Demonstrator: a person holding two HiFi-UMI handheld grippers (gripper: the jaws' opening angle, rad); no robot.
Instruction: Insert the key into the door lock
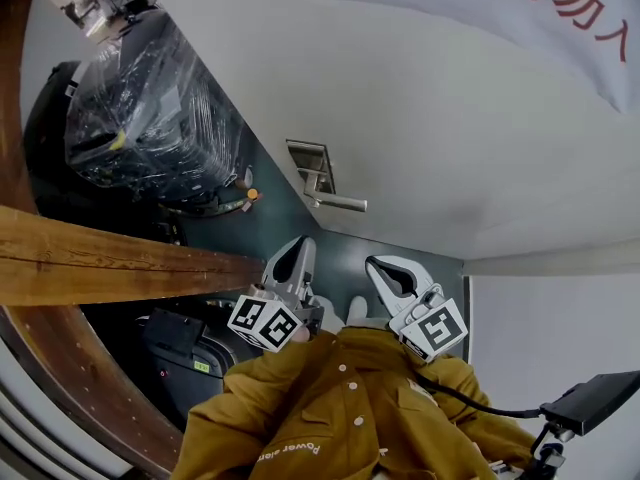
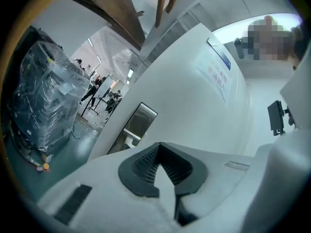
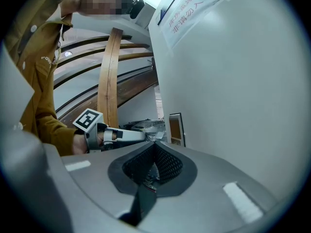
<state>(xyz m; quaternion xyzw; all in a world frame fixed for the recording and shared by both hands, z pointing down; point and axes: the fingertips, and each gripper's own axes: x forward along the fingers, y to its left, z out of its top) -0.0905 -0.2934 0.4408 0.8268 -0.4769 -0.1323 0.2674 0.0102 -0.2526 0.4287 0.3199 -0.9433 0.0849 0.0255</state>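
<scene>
The white door (image 1: 430,138) carries a metal lock plate (image 1: 310,160) with a lever handle (image 1: 338,203). Both grippers hang just below the handle, pointing up at it. My left gripper (image 1: 301,243) is shut with nothing between its pads (image 2: 146,166). My right gripper (image 1: 377,265) is shut on a small metallic key (image 3: 151,176), which barely shows between the dark pads. The lock plate (image 2: 137,125) shows ahead in the left gripper view, and the same lock plate (image 3: 176,128) appears beyond the jaws in the right gripper view. There the left gripper (image 3: 145,136) reaches in from the left.
A black bulky thing wrapped in clear plastic (image 1: 150,108) stands left of the door. A wooden beam (image 1: 120,258) and a curved wooden rail (image 1: 60,368) cross at left. A sign with red characters (image 1: 560,8) hangs on the door. An orange bit (image 1: 253,194) lies on the floor.
</scene>
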